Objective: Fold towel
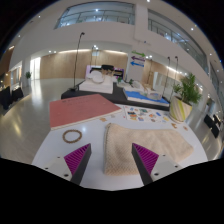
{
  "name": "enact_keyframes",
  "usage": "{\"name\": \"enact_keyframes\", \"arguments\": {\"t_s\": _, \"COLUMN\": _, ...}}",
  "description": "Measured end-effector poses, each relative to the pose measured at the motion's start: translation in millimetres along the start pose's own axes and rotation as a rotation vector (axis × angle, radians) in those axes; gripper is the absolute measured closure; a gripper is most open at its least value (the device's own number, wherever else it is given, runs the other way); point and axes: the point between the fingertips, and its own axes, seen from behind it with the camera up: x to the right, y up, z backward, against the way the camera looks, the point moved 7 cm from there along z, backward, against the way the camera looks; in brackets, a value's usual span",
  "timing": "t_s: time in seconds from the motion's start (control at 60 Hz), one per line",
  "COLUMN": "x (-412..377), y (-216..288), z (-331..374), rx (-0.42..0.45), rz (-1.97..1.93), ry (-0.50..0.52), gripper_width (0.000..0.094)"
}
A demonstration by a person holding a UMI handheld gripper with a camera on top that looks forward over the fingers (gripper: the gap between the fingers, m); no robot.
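A beige towel lies spread flat on the white table, its near edge reaching between my fingers. My gripper is open, hovering above the table's near edge. The left finger's magenta pad is over bare table to the left of the towel. The right finger's pad is over the towel's near right part. Neither finger presses on the cloth.
A red mat lies on the table beyond the left finger, with a small ring in front of it. Small objects lie beyond the towel. Further tables, a potted plant and a hall floor lie behind.
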Motion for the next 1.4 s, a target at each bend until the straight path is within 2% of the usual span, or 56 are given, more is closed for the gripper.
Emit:
{"name": "enact_keyframes", "arguments": {"t_s": 0.183, "x": 3, "y": -17, "z": -54, "rx": -0.112, "rz": -0.014, "ry": 0.026, "gripper_width": 0.0099}}
{"name": "enact_keyframes", "arguments": {"t_s": 0.267, "x": 4, "y": -21, "z": -63, "rx": -0.135, "rz": -0.022, "ry": 0.049, "gripper_width": 0.0181}}
{"name": "enact_keyframes", "arguments": {"t_s": 0.333, "x": 5, "y": -21, "z": -66, "rx": -0.152, "rz": 0.014, "ry": 0.052, "gripper_width": 0.0527}}
{"name": "enact_keyframes", "arguments": {"t_s": 0.4, "x": 17, "y": -21, "z": -68, "rx": -0.158, "rz": 0.055, "ry": 0.000, "gripper_width": 0.0873}}
{"name": "enact_keyframes", "arguments": {"t_s": 0.517, "x": 22, "y": -12, "z": -63, "rx": -0.193, "rz": -0.028, "ry": 0.050, "gripper_width": 0.0903}}
{"name": "enact_keyframes", "arguments": {"t_s": 0.617, "x": 45, "y": 20, "z": -48, "rx": -0.194, "rz": -0.134, "ry": 0.089, "gripper_width": 0.0904}}
{"name": "enact_keyframes", "arguments": {"t_s": 0.717, "x": 100, "y": 50, "z": -35, "rx": -0.193, "rz": -0.213, "ry": 0.139, "gripper_width": 0.0904}}
{"name": "enact_keyframes", "arguments": {"t_s": 0.783, "x": 144, "y": 60, "z": -34, "rx": -0.188, "rz": -0.267, "ry": 0.132, "gripper_width": 0.0902}}
{"name": "enact_keyframes", "arguments": {"t_s": 0.9, "x": 226, "y": 59, "z": -42, "rx": -0.175, "rz": -0.233, "ry": 0.040, "gripper_width": 0.0903}}
{"name": "enact_keyframes", "arguments": {"t_s": 1.05, "x": 298, "y": 26, "z": -65, "rx": -0.201, "rz": -0.203, "ry": -0.076, "gripper_width": 0.0904}}
{"name": "enact_keyframes", "arguments": {"t_s": 1.133, "x": 314, "y": 8, "z": -72, "rx": -0.220, "rz": -0.229, "ry": -0.095, "gripper_width": 0.0889}}
{"name": "enact_keyframes", "arguments": {"t_s": 1.15, "x": 316, "y": 5, "z": -73, "rx": -0.224, "rz": -0.236, "ry": -0.099, "gripper_width": 0.0834}}
{"name": "enact_keyframes", "arguments": {"t_s": 1.217, "x": 328, "y": 0, "z": -65, "rx": -0.224, "rz": -0.237, "ry": -0.147, "gripper_width": 0.0394}}
{"name": "enact_keyframes", "arguments": {"t_s": 1.267, "x": 330, "y": 4, "z": -55, "rx": -0.202, "rz": -0.226, "ry": -0.146, "gripper_width": 0.0064}}
{"name": "enact_keyframes", "arguments": {"t_s": 1.3, "x": 333, "y": 9, "z": -44, "rx": -0.189, "rz": -0.220, "ry": -0.138, "gripper_width": 0.0112}}
{"name": "enact_keyframes", "arguments": {"t_s": 1.4, "x": 333, "y": 21, "z": 16, "rx": -0.183, "rz": -0.185, "ry": -0.140, "gripper_width": 0.0084}}
